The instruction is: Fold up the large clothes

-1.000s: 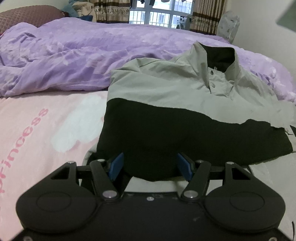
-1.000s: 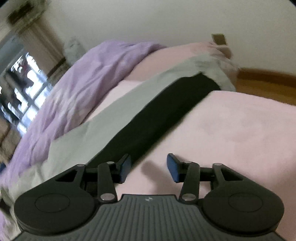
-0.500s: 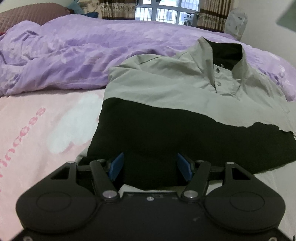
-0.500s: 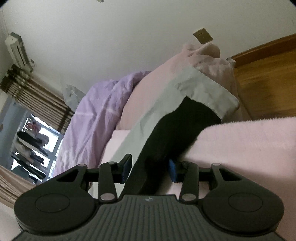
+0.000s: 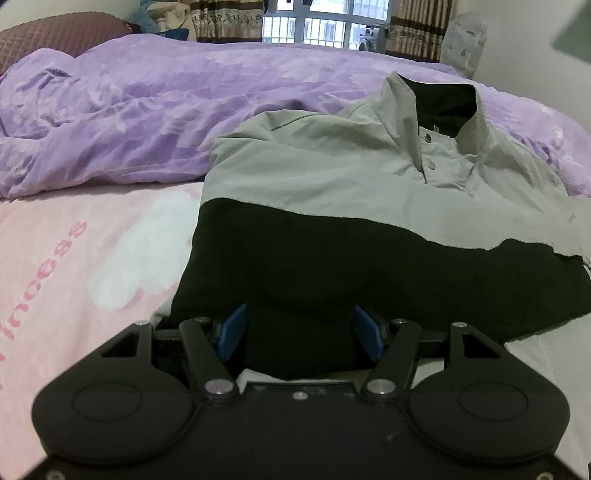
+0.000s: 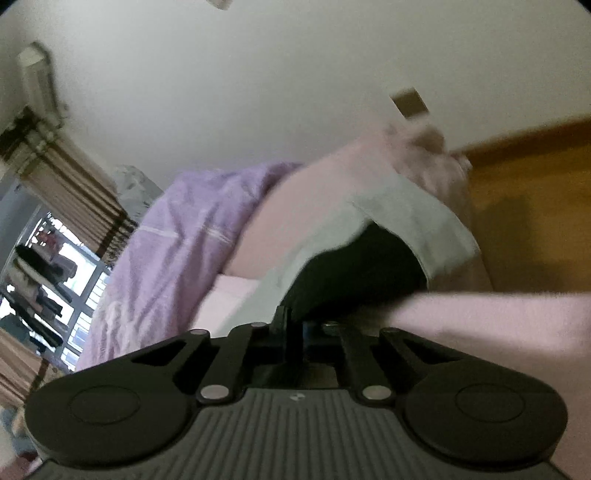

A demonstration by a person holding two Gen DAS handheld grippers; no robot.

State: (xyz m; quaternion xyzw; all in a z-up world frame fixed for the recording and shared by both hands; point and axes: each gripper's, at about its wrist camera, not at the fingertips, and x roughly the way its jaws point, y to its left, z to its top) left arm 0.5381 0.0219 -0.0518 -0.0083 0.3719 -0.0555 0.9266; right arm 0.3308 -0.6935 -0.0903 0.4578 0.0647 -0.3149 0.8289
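A grey-and-black jacket (image 5: 332, 192) lies spread on a bed's pink sheet (image 5: 74, 251), its stand-up collar toward a rumpled purple duvet (image 5: 147, 110) and a curtained window (image 5: 314, 26) beyond. The left hand-held gripper (image 5: 299, 334) sits low at the garment's near black hem, its blue pads (image 5: 232, 328) set wide apart with dark cloth bulging between them but not pinched. In the blurred right wrist view, the right hand-held gripper (image 6: 295, 328) has its fingers drawn together, apparently clamped on a fold of the jacket's black fabric (image 6: 354, 273), which rises from the sheet near the bed's edge, above a wooden floor (image 6: 535, 206).
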